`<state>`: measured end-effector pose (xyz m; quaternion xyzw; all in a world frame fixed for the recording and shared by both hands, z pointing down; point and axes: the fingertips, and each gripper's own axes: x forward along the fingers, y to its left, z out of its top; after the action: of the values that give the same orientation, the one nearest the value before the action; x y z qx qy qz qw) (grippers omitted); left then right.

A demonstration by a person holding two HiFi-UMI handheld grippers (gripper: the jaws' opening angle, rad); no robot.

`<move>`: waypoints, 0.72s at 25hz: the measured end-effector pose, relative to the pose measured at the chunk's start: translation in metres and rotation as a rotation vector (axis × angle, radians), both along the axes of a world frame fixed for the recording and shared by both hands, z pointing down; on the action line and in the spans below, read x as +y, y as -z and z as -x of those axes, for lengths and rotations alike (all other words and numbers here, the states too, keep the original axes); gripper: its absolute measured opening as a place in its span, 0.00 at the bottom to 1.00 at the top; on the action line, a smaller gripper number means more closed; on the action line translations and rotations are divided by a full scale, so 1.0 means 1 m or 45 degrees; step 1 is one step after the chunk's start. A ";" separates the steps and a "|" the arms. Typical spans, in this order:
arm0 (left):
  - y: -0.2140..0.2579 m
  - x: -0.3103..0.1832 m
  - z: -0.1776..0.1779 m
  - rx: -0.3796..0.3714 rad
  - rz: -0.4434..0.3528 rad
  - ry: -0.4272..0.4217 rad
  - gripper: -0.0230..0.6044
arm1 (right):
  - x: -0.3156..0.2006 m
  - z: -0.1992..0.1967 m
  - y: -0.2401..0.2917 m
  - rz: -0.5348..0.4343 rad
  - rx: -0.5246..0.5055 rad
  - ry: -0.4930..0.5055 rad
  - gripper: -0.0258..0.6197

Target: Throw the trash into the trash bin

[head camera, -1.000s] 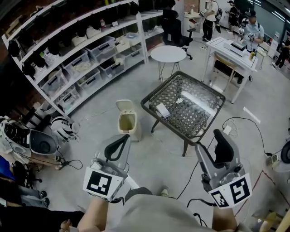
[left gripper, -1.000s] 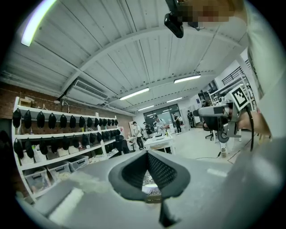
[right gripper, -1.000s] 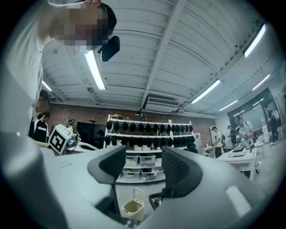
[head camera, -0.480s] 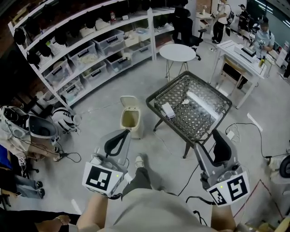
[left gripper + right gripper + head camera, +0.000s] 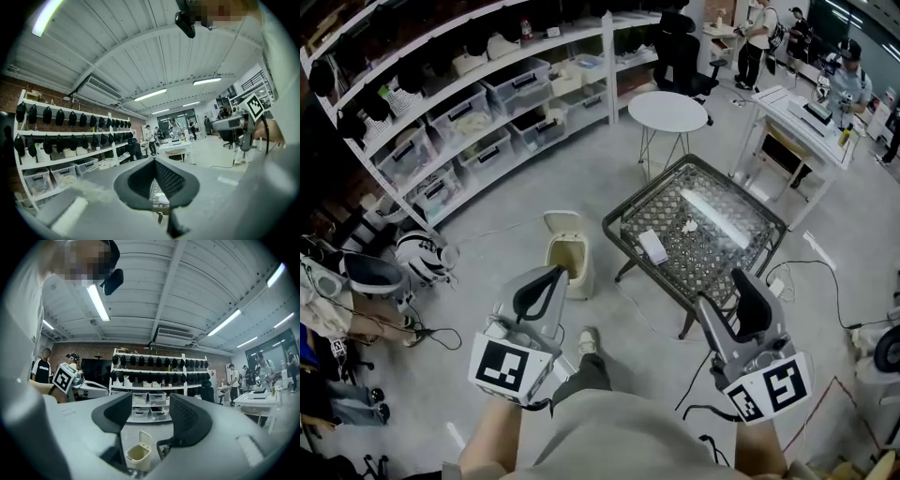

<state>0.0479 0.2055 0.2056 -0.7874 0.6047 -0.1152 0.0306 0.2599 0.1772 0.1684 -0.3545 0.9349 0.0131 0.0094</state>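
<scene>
Standing on a grey concrete floor with a two-jaw tool in each hand, both raised off the ground and aimed roughly level toward the furniture ahead. On the left, grey left tool [image 5: 551, 278] clenched, black ribbed pads meeting at the tips, only a hollow behind them and nothing caught inside. In the left gripper view, same left tool [image 5: 154, 161] closed at the tips, a sliver of mesh top glimpsed through the hollow. On the right, grey right tool [image 5: 741, 283] released, jaws well apart and empty. In the right gripper view, right tool [image 5: 150, 405] framing the small beige plastic trash bin [image 5: 133, 463], lid tipped up. From the head view, that trash bin [image 5: 581, 279] on the floor, open-mouthed, just beside the left edge of the square dark-framed metal mesh worktop [image 5: 712, 251], near one of its legs. Lying on that worktop, the trash: a flat white rectangular piece [image 5: 652, 246] near the bin-side edge, and a small crumpled white scrap [image 5: 689, 226] a little further in, apart from it. Neither touched by either tool; both tools short of the worktop, left one nearer the bin, right one by the near corner. Beyond, a round white side table [image 5: 673, 111] and long white shelving with clear storage boxes [image 5: 478, 108] along the left. Down between the tools, a light shoe [image 5: 588, 339] on the floor.
</scene>
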 end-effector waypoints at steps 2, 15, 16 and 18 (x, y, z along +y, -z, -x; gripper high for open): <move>-0.002 -0.019 0.016 -0.003 0.007 -0.014 0.04 | -0.017 0.018 -0.001 -0.004 0.014 -0.007 0.43; -0.006 -0.147 0.144 0.067 0.067 -0.097 0.04 | -0.141 0.138 0.003 0.034 0.051 -0.141 0.44; -0.007 -0.154 0.152 0.069 0.070 -0.106 0.04 | -0.147 0.146 0.002 0.037 0.055 -0.151 0.44; -0.012 -0.166 0.164 0.076 0.077 -0.122 0.04 | -0.160 0.158 -0.002 0.040 0.073 -0.169 0.44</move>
<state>-0.1162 0.0393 0.2177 -0.8192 0.5631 -0.1084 -0.0056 0.1020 0.0177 0.1701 -0.4154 0.9093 0.0089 -0.0238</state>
